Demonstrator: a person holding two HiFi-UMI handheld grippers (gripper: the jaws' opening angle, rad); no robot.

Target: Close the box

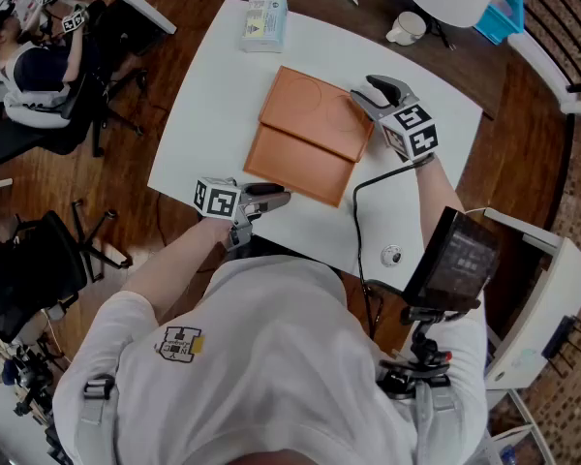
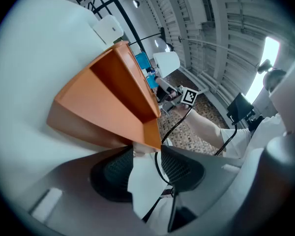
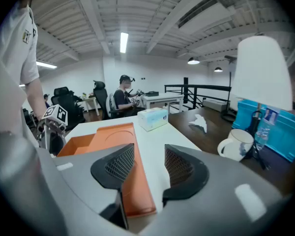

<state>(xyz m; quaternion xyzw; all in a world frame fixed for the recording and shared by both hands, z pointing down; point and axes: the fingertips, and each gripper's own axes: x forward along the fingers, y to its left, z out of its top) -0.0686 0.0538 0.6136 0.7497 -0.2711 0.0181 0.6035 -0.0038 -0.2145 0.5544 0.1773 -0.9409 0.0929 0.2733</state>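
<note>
Lid [image 1: 320, 109] nearest right tool [image 1: 373, 95]

The box [image 1: 308, 136] is found open at the middle of the surface [image 1: 213, 105], with its tray [image 1: 295, 168] toward 7 o'clock and its flat lid toward 1 o'clock. The right tool, jaws spread and empty, is held at the lid's 3 o'clock edge. The left tool [image 1: 271, 198], likewise spread, is held by the tray's 7 o'clock corner.

no words or numbers can be read anywhere. a tissue box [image 1: 263, 24] carries small print on its top, too fine to make out. a yellow and black emblem [image 1: 179, 343] on the person's white shirt [image 1: 271, 356] is also illegible. the left marker cube [image 1: 216, 200] and the right marker cube [image 1: 412, 131] show black-and-white square patterns, not letters. a small screen [image 1: 460, 258] shows faint rows, unreadable.
</note>
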